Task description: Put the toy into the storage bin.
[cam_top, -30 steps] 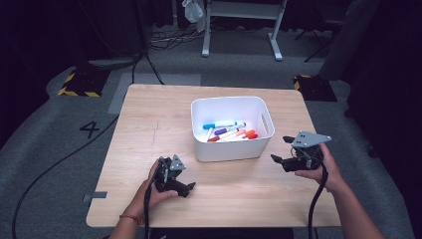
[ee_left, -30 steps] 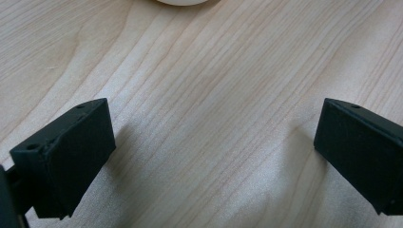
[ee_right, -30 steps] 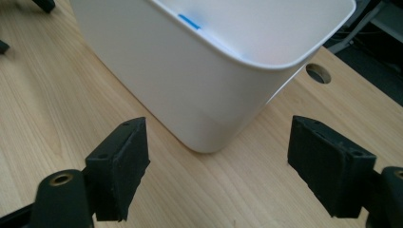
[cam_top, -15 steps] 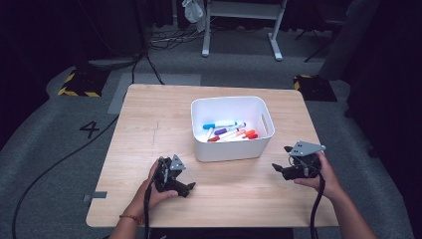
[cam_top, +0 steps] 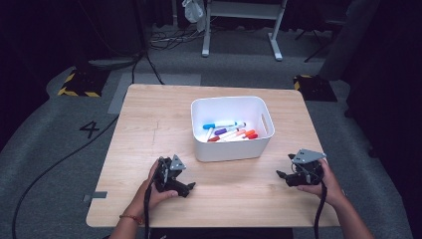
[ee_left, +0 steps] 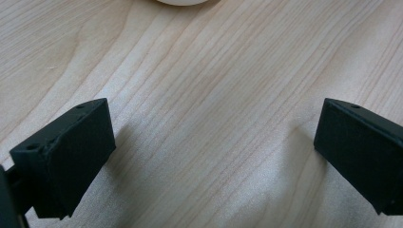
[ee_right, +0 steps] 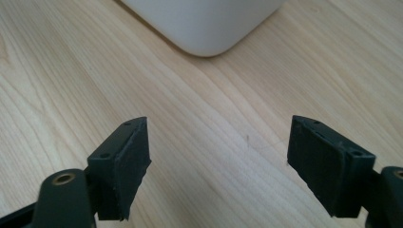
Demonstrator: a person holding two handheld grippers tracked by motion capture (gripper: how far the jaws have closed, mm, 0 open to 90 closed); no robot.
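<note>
A white bin (cam_top: 232,149) stands at the middle of the wooden table (cam_top: 149,124) and holds several coloured markers (cam_top: 229,132). My left gripper (cam_top: 188,188) rests low on the table near the front edge, left of the bin, open with bare wood between its jaws (ee_left: 214,156). My right gripper (cam_top: 281,177) sits near the front right of the table, also open and holding nothing. In the right gripper view its jaws point at a rounded corner of the bin (ee_right: 209,28). The left gripper view catches a sliver of the bin (ee_left: 183,2) at the top edge.
Bare tabletop lies left of the bin and along the front edge. Grey floor surrounds the table, with cables (cam_top: 50,169), a taped number 4 (cam_top: 89,129) and a white stand (cam_top: 239,30) at the back.
My right gripper has moved down toward the front of the table and lower, coming to rest near the surface. The left gripper has stayed where it was.
</note>
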